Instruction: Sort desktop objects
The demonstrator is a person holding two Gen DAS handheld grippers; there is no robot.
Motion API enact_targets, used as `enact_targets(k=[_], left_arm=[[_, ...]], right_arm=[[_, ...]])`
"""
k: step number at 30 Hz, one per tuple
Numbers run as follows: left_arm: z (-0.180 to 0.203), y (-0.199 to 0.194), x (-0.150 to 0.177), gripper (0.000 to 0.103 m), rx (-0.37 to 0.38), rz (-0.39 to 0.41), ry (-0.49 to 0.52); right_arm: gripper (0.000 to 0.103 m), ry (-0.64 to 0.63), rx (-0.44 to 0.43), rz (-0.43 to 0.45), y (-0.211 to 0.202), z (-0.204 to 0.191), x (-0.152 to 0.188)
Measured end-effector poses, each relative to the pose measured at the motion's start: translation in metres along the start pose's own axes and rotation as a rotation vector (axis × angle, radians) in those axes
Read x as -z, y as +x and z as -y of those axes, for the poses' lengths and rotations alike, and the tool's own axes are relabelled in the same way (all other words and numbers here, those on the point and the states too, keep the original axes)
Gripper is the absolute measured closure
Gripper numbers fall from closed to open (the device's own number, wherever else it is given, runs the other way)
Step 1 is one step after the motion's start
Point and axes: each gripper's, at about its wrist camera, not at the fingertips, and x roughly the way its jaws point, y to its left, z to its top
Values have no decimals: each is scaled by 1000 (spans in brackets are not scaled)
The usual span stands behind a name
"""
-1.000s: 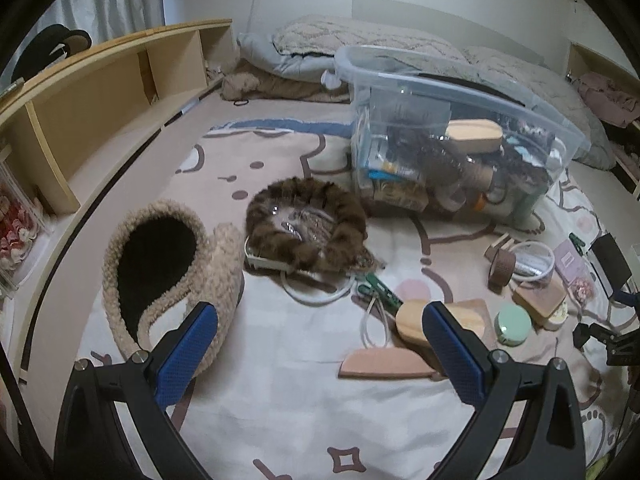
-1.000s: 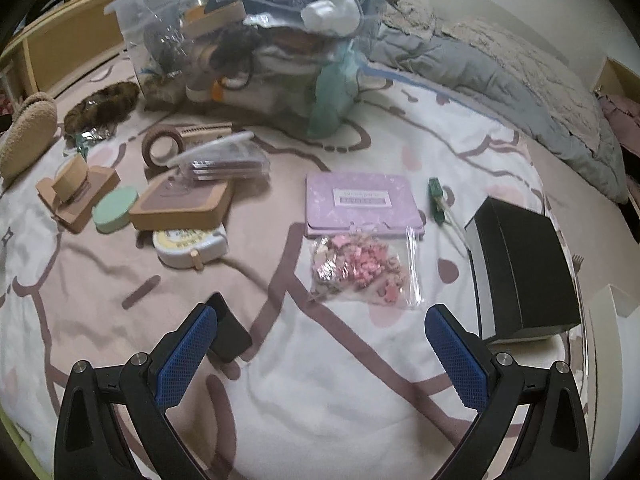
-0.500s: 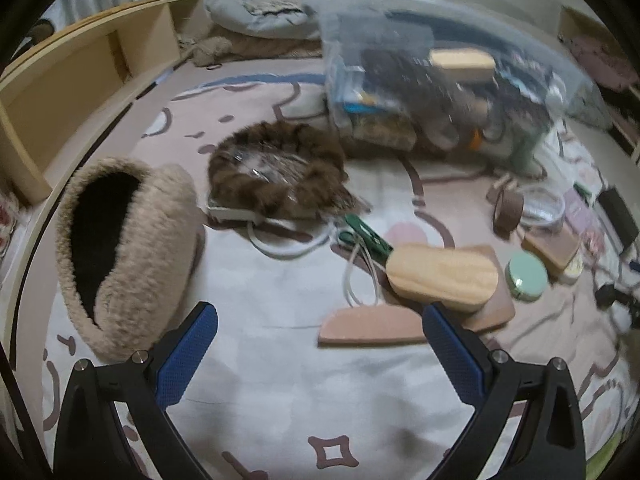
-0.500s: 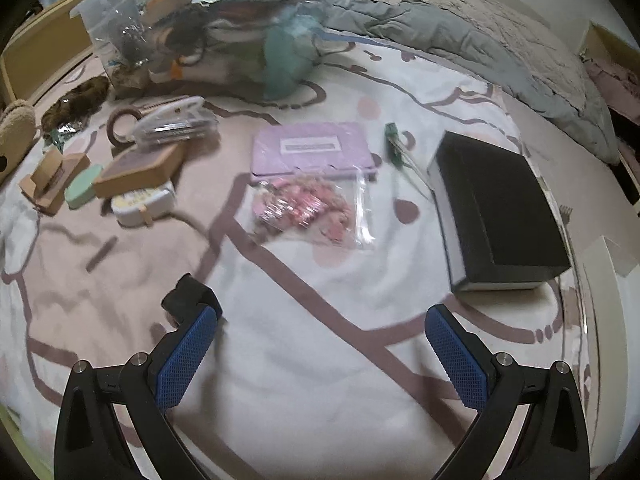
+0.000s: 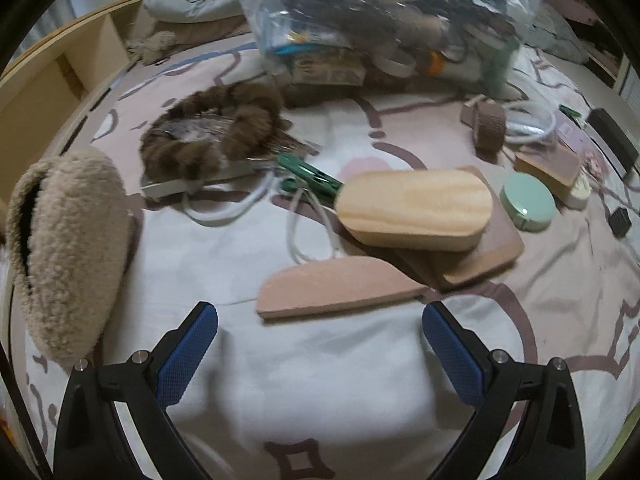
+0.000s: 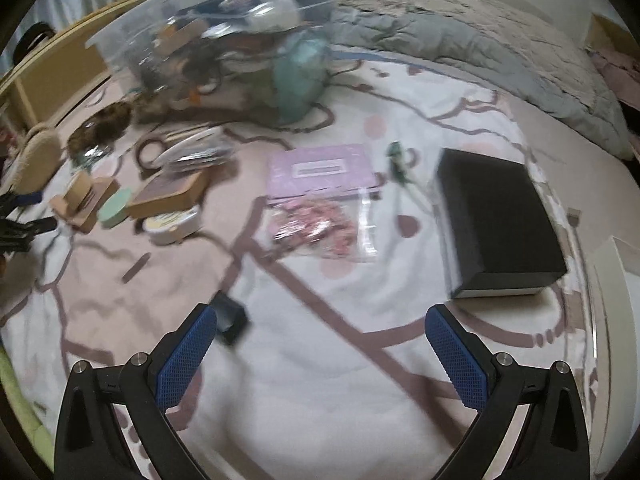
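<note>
- The left gripper (image 5: 320,332) hangs over the patterned bedspread (image 5: 320,392) with its blue-padded fingers (image 5: 188,354) spread wide and nothing between them.
- Just beyond those fingers lies a flat pink wooden piece (image 5: 336,288), one end touching a brown wooden board (image 5: 480,256).
- A pale wooden block with rounded ends (image 5: 416,208) rests on that board, and a green clip (image 5: 308,178) pokes out from under its far end beside a loop of white cord (image 5: 296,232).
- Toward the bed's left edge sits a beige fleece slipper (image 5: 68,248); beyond it, a brown fur ring (image 5: 212,132) lies on a white tray.
- A mint round case (image 5: 528,200) lies just right of the board, next to a brown-topped box (image 5: 548,166) and a roll of brown tape (image 5: 490,130).
- A clear storage bin (image 5: 384,20), crammed with oddments, stands toward the head of the bed.
- The right gripper (image 6: 320,336) is likewise spread wide and empty, over the bedspread.
- A small black object (image 6: 232,322) lies just beside its left finger; whether they touch cannot be told.
- Ahead lie a clear bag of pink bits (image 6: 324,228) and, touching it on the far side, a lilac box (image 6: 320,172).
- A black box (image 6: 496,220) sits near the bed's right edge, with a small green clip (image 6: 396,158) between it and the lilac box.
</note>
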Motion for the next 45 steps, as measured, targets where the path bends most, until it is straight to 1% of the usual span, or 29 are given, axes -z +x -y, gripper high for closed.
enact_targets(k=[4, 8, 10, 14, 18, 25, 29, 31, 37, 41, 45], left_arm=[[7, 5, 2, 0, 12, -11, 25], [11, 11, 3, 0, 41, -21, 24], [12, 13, 2, 0, 41, -25, 22], [11, 16, -1, 0, 46, -30, 0], [6, 20, -4, 0, 51, -32, -32], [-3, 24, -6, 0, 48, -34, -80], [-6, 24, -6, 0, 46, -37, -98], [-7, 25, -5, 0, 45, -36, -103], [-9, 29, 0, 0, 63, -27, -110], [-8, 29, 4, 0, 53, 3, -108], [-7, 29, 4, 0, 46, 10, -104]], right_arm=[[0, -74, -35, -35, 8, -21, 3], [0, -130, -57, -62, 16, -37, 6], [0, -149, -62, -73, 20, -43, 8], [0, -166, -55, -107, 30, -49, 14], [0, -144, -60, -125, 37, -47, 16], [0, -127, -53, -117, 38, -48, 18], [0, -106, -68, -89, 38, -45, 21], [0, -100, -71, -72, 37, -44, 22], [0, -103, -50, -72, 39, -49, 21], [0, -101, -54, -63, 40, -48, 23], [0, -100, -46, -65, 41, -49, 22]])
